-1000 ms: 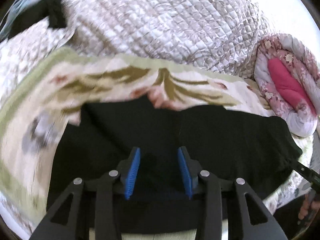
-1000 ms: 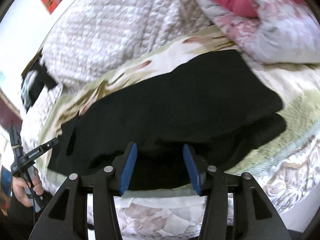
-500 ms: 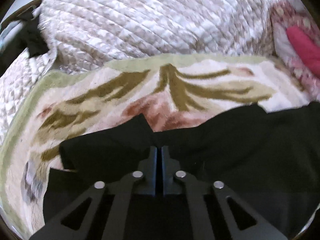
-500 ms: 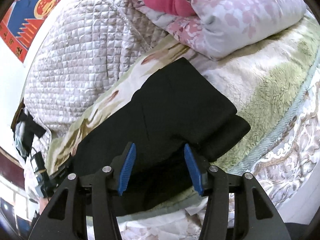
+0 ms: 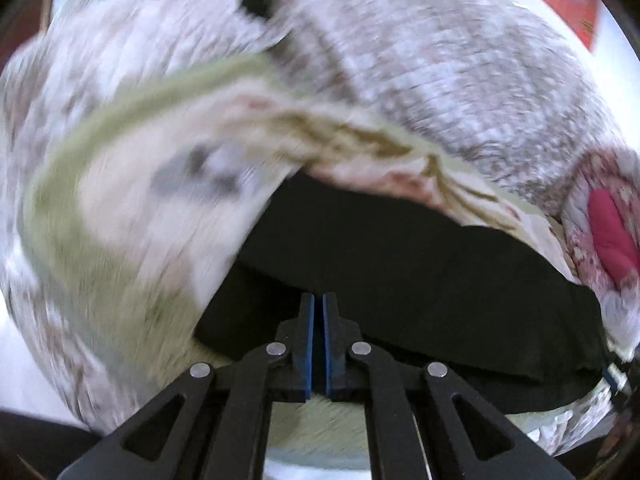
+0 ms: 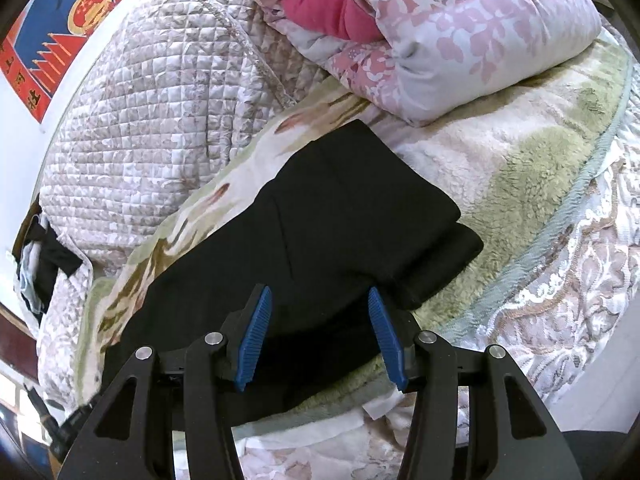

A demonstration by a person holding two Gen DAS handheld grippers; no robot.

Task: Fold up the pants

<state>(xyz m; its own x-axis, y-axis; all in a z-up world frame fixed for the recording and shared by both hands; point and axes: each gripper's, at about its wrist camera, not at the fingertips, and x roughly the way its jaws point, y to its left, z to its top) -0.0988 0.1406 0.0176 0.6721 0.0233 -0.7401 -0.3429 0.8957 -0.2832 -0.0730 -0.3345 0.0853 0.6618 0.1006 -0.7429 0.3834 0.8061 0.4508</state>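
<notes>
While the pants lie flat on the blanket of the bed, their long axis runs from near the pink quilt at the far right down toward the near left, and they already look doubled, one black layer resting on another with the lower edge showing at the right end. Above the near edge hangs the right hand-held gripper, its blue pads spread wide with nothing between them; the cloth lies just ahead of and beneath it. Over at the other end, the left hand-held gripper has its pads pressed together. Black cloth sits right at its tips, but this blurred view does not show for certain whether a fold is pinched there. My judgement is that the next fold runs along that axis, carrying the left end toward the right, so the left is the nearer one to lead, and the right to pin or receive
</notes>
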